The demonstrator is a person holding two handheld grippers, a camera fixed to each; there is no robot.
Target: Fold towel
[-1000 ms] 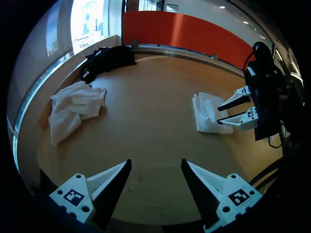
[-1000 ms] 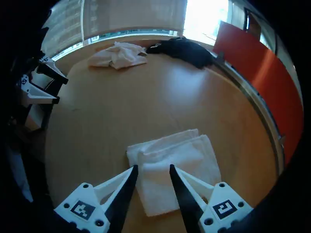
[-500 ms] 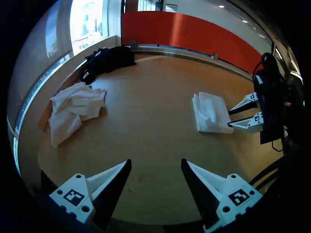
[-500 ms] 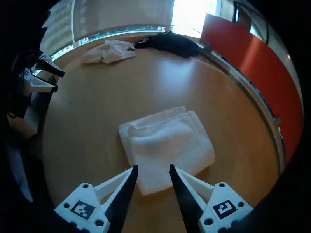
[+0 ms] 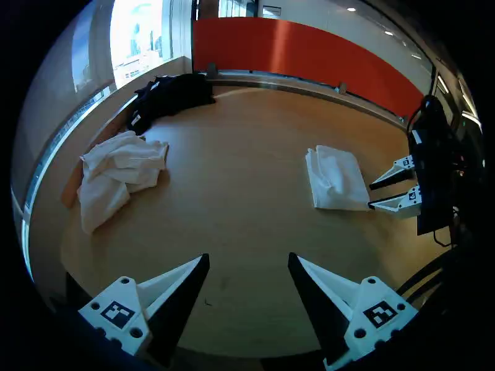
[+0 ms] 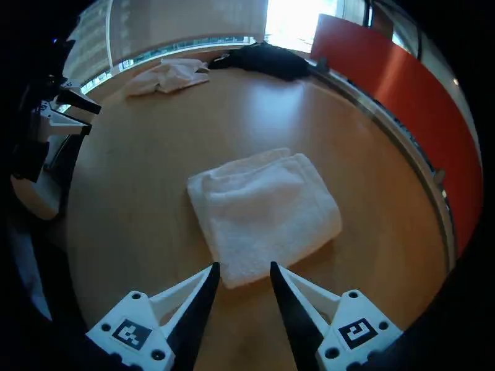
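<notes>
Fingers released, the right gripper [image 6: 242,264] has backed just clear of the folded white terry towel [image 6: 263,213] on the wooden worktop [image 6: 142,185], while the left gripper [image 5: 247,256], also released, waits well away from it, so folding looks done.

Black garment [image 5: 170,96] at table [image 5: 247,185] edge; orange panel [image 5: 297,49] behind.
</notes>
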